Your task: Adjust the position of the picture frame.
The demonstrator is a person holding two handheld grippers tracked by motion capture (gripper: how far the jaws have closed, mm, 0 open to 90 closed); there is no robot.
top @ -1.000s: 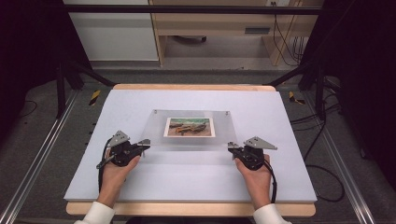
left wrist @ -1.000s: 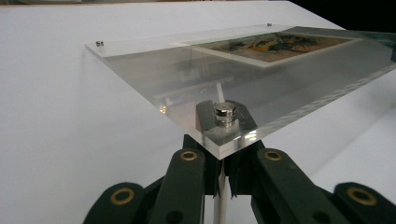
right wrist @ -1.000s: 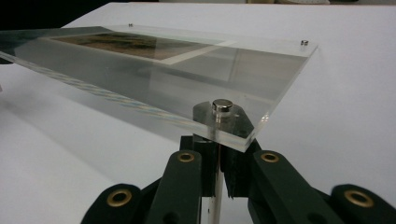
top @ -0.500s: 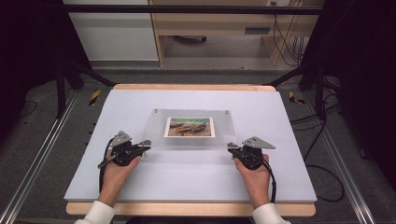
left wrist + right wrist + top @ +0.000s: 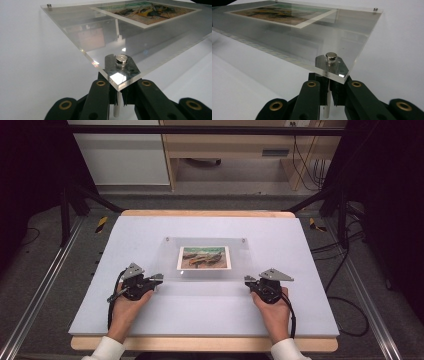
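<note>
A clear acrylic picture frame (image 5: 170,262) holding a colourful print (image 5: 204,257) lies in the middle of the white board (image 5: 150,232). My left gripper (image 5: 159,277) is at its near left corner, and my right gripper (image 5: 246,280) is at its near right corner. In the left gripper view the black jaws (image 5: 119,83) are shut on the metal post (image 5: 117,108) under the corner, below its silver cap (image 5: 121,59). The right gripper view shows the same: jaws (image 5: 327,85) shut on the post (image 5: 326,110) below the cap (image 5: 331,57). The near edge of the panel stands off the board.
The white board rests on a wooden table (image 5: 200,343). Small screws (image 5: 167,239) mark the panel's far corners. Metal rails (image 5: 45,285) run along both sides. A wooden desk (image 5: 235,150) and a white cabinet (image 5: 120,155) stand beyond the table.
</note>
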